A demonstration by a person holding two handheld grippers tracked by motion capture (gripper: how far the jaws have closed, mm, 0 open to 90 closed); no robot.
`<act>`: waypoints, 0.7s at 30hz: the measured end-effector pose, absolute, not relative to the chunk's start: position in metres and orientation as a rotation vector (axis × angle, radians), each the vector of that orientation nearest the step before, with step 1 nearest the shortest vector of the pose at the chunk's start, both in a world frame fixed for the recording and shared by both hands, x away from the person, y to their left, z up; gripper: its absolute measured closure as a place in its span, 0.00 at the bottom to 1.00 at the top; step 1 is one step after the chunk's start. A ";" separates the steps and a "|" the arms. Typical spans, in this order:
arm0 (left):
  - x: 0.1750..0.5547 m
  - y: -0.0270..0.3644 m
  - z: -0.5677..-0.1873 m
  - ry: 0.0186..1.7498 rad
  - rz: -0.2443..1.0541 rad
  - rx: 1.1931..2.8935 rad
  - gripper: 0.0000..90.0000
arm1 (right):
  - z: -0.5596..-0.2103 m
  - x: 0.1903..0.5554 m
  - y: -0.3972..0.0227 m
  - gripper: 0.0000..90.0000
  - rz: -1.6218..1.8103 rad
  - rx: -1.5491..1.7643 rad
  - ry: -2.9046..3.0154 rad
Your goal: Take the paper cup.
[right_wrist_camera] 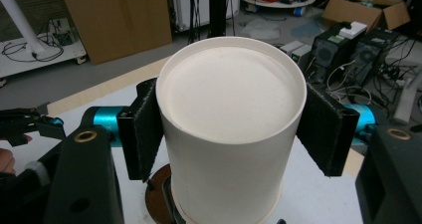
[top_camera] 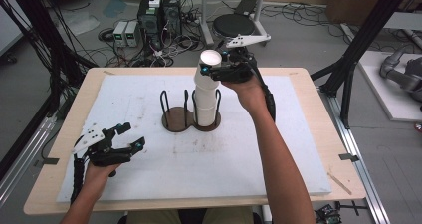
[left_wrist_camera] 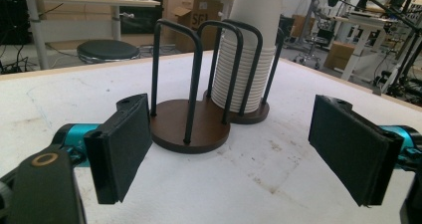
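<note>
Over on the left, the left hand-held gripper [top_camera: 133,136] is sitting low over the white foam-covered surface [top_camera: 149,174], near the front-left corner, with its jaws spread wide and nothing between them. In the left gripper view its two black pads [left_wrist_camera: 124,144] are pointing straight at the dark brown wooden double-disc cup holder with black wire loops [left_wrist_camera: 189,129], which is standing well apart from it in the middle of the surface. The holder's left disc is sitting bare inside its loops, while the right disc is carrying the tall stack of white paper cups [top_camera: 206,97], upside down and nested, standing between the wire hoops. Moving right, the right hand-held gripper [top_camera: 215,70] is reaching in from behind and to the right of the stack, up at its top, and it's clamping the topmost white paper cup [right_wrist_camera: 231,129] on both sides. In the right gripper view the pads [right_wrist_camera: 144,129] are pressing against the cup wall just under its flat upturned base, and the cup's rim is sitting right over the rest of the stack below it. Can't really tell whether it's fully clear of the next cup or just loose on it.
</note>
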State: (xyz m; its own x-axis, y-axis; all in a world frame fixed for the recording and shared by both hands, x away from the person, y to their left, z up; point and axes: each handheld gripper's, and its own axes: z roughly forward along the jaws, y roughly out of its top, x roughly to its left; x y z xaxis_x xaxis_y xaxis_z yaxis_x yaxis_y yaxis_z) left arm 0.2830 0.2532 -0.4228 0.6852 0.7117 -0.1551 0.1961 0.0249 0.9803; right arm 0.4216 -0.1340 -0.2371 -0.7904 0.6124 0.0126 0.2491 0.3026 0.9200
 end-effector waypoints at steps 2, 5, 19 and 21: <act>0.283 0.253 -0.423 0.779 0.465 1.527 0.19 | -0.234 0.418 -0.137 0.37 1.488 0.778 2.227; 0.283 0.253 -0.423 0.775 0.458 1.525 0.19 | -0.230 0.412 -0.143 0.37 1.492 0.764 2.216; 0.280 0.246 -0.423 0.736 0.401 1.529 0.17 | -0.231 0.357 -0.172 0.37 1.519 0.659 2.237; 0.280 0.246 -0.423 0.726 0.401 1.531 0.17 | -0.235 0.353 -0.174 0.37 1.520 0.657 2.245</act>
